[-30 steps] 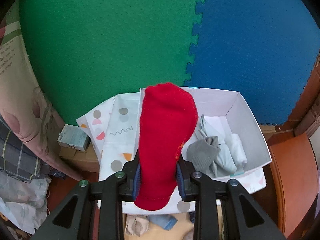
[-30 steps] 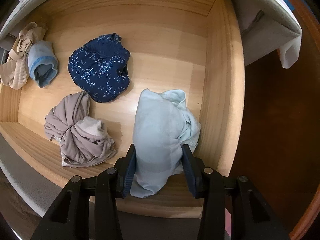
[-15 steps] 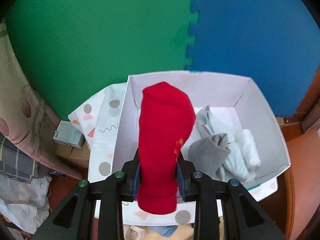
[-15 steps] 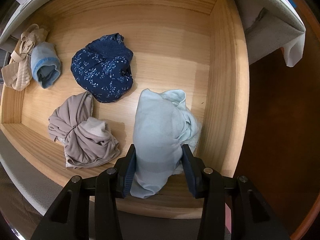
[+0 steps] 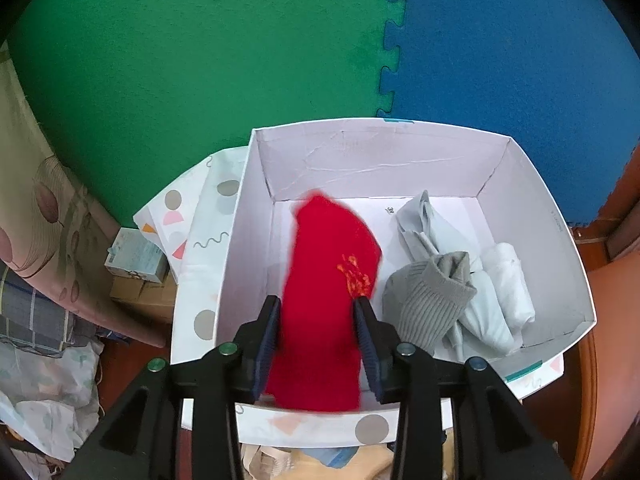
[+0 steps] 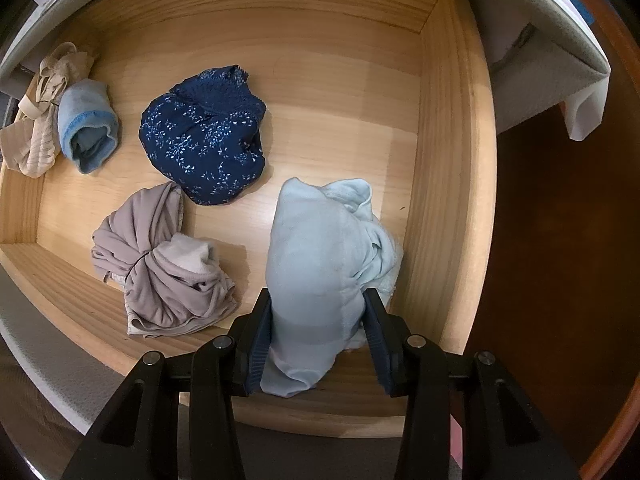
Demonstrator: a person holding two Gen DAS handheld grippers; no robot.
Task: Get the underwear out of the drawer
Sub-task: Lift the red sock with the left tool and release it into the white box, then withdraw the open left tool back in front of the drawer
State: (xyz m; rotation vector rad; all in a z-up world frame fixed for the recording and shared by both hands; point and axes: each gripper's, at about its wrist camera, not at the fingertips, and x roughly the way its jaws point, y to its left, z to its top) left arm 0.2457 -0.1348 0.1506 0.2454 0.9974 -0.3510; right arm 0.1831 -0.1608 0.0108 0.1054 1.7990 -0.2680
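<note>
**Red piece let go over the box, pale blue one held at the drawer**

Left gripper [image 5: 318, 322] is over the white box [image 5: 532, 184], and its jaws are opening right now. The red piece [image 5: 328, 280] sits between them, blurred, its top end down inside the box near the back wall. A second ago it stood tall and sharp, pinched tight, with its tip above the box rim; half a second ago the same, only lower. Now the pads look to have come off the cloth on both sides and it hangs lower and more crumpled. The box itself fills far more of the left view than before, so the gripper has dropped closer to it. Beside the red piece in the box lie a grey sock [image 5: 430, 304] and some pale folded cloth [image 5: 496, 280], unchanged.

Over on the right, nothing has moved. Right gripper [image 6: 318, 314] is clamped on the pale blue underwear [image 6: 316, 256], exactly as a second ago, at the front right corner of the wooden drawer [image 6: 448, 184]. Inside the drawer the navy floral pair [image 6: 204, 136], the beige bundle [image 6: 160, 264], the small blue piece [image 6: 86, 126] and the cream straps [image 6: 36, 124] lie where they lay before.
</note>
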